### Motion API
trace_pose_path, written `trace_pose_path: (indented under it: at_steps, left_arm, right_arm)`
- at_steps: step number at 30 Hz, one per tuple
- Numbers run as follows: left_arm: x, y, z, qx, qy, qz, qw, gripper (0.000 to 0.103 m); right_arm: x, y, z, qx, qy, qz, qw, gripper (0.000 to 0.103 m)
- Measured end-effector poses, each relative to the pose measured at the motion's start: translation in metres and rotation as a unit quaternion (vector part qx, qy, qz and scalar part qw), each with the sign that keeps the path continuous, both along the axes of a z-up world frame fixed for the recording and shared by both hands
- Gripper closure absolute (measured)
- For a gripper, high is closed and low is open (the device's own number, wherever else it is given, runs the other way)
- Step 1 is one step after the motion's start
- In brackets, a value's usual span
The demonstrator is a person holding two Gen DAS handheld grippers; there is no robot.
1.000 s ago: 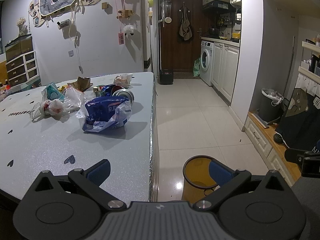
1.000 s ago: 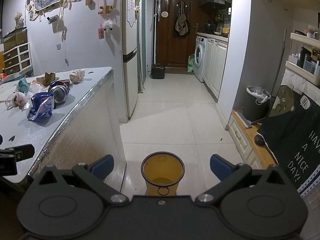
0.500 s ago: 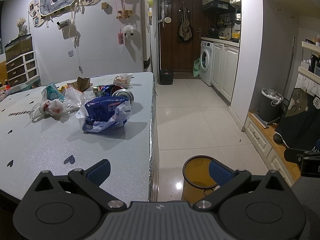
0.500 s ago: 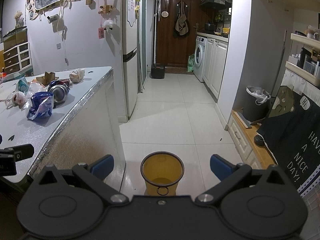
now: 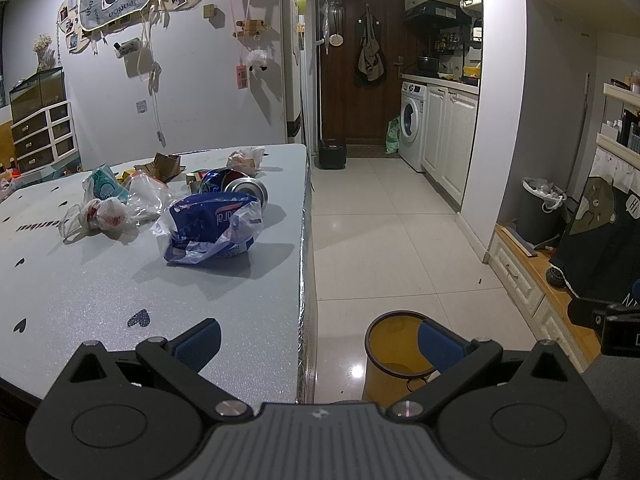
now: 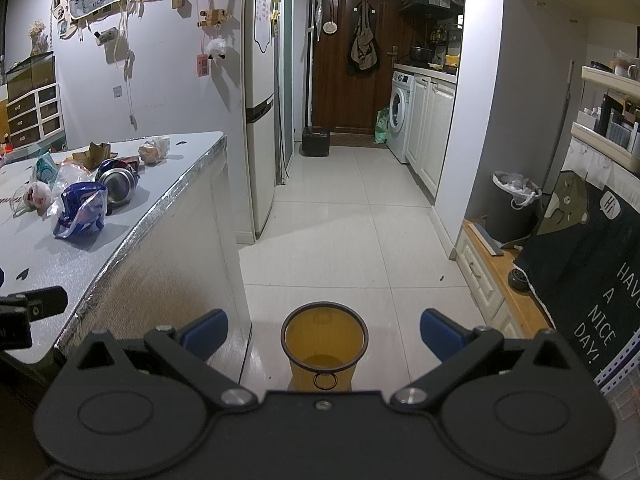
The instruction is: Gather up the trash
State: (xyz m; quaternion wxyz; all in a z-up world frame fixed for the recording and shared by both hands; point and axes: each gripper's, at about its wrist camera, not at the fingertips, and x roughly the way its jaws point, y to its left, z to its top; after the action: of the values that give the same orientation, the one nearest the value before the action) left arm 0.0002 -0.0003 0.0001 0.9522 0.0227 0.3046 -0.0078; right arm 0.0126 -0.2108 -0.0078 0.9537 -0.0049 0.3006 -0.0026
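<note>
Grey speckled counter (image 5: 120, 292) at left, white tiled floor (image 5: 380, 220) at right. Clustered near counter's far right corner: crumpled blue plastic bag (image 5: 212, 226) nearest, dented metal can (image 5: 236, 188) just behind it, knotted white plastic bag (image 5: 102, 214) to its left, clear plastic wrapper (image 5: 146, 196) between, torn brown cardboard (image 5: 162, 164) and crumpled paper ball (image 5: 244, 160) toward far edge. On floor beside counter's right edge, round yellow waste bin (image 6: 324, 344). Well behind, dark lined trash can (image 6: 514, 204) by right wall.

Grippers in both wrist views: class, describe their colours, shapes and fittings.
The left gripper and right gripper match: black angular linkage arms, silver pivot screws, round embossed discs on the body, and blue ribbed fingertip pads. No cables, sleeves or hands show.
</note>
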Motion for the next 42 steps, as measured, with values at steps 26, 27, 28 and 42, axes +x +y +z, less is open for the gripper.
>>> trace_pose_path:
  at_steps: [26,27,28,42]
  left_arm:
    - [0.052,0.022,0.028,0.001,-0.018,0.054,0.9984,0.0]
    - [0.058,0.025,0.03,0.0,-0.019,0.061,0.998,0.0]
    - [0.062,0.029,0.032,0.0,-0.02,0.067,0.9976,0.0]
    - [0.127,0.078,0.047,-0.001,-0.014,0.156,0.9877,0.0]
  right_arm:
    - [0.068,0.011,0.021,-0.007,-0.018,0.044,0.999,0.0]
    - [0.074,0.014,0.024,-0.008,-0.021,0.049,0.999,0.0]
    - [0.08,0.017,0.026,-0.01,-0.025,0.054,0.998,0.0]
    - [0.185,0.074,0.038,0.024,-0.049,0.177,0.983,0.0]
